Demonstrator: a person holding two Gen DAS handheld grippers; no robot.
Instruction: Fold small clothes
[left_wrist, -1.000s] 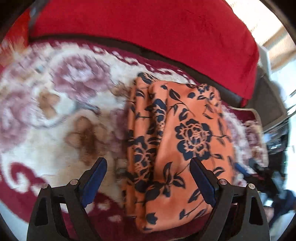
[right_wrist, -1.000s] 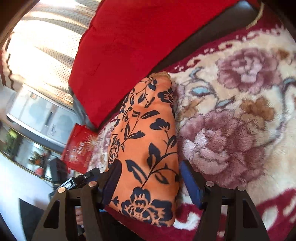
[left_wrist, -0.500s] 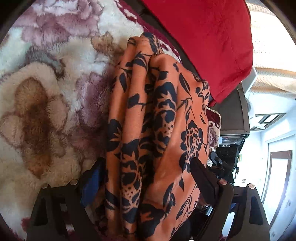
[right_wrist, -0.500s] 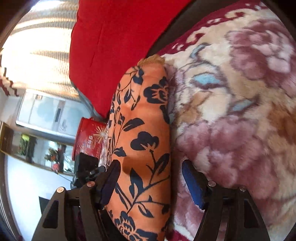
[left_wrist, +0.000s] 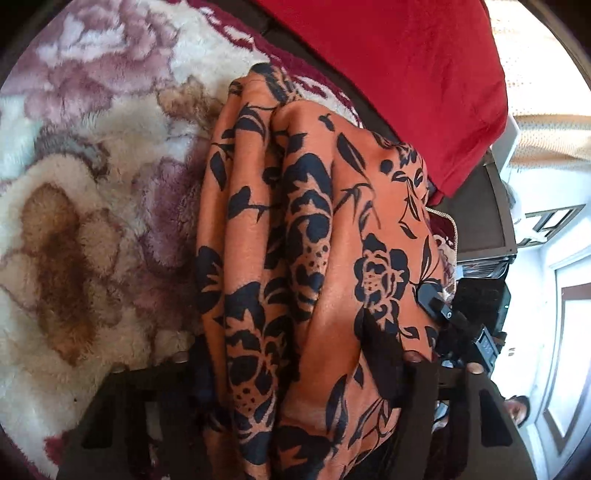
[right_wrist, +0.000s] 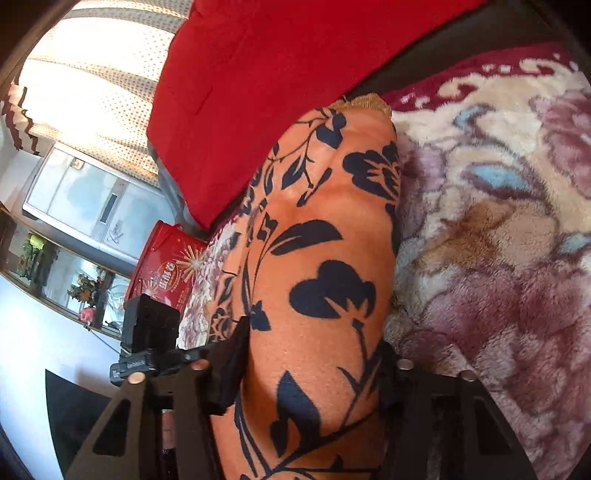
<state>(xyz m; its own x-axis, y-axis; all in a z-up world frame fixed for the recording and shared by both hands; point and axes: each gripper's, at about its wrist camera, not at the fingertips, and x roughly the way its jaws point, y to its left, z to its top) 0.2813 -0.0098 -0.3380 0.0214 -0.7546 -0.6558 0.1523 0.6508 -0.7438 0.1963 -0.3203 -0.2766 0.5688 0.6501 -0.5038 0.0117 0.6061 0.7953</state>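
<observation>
An orange garment with a dark blue flower print (left_wrist: 321, 229) lies folded in a thick bundle on a fluffy floral blanket (left_wrist: 92, 206). My left gripper (left_wrist: 291, 354) straddles its near end, and the cloth fills the gap between the jaws and hides the pads. In the right wrist view the same garment (right_wrist: 325, 258) runs up the middle. My right gripper (right_wrist: 310, 362) also has the bundle between its jaws, pressing on both sides. The other gripper's body shows at the garment's far edge in each view.
A red cushion (left_wrist: 399, 66) leans behind the garment, also in the right wrist view (right_wrist: 266, 74). A red box (right_wrist: 166, 266) and a glass cabinet (right_wrist: 85, 199) stand off the left side. The blanket's dark red border (right_wrist: 480, 70) runs at the back.
Both grippers have moved in over the garment's ends and their jaws have closed in on the bundle. The garment now fills the gap between each pair of jaws.
</observation>
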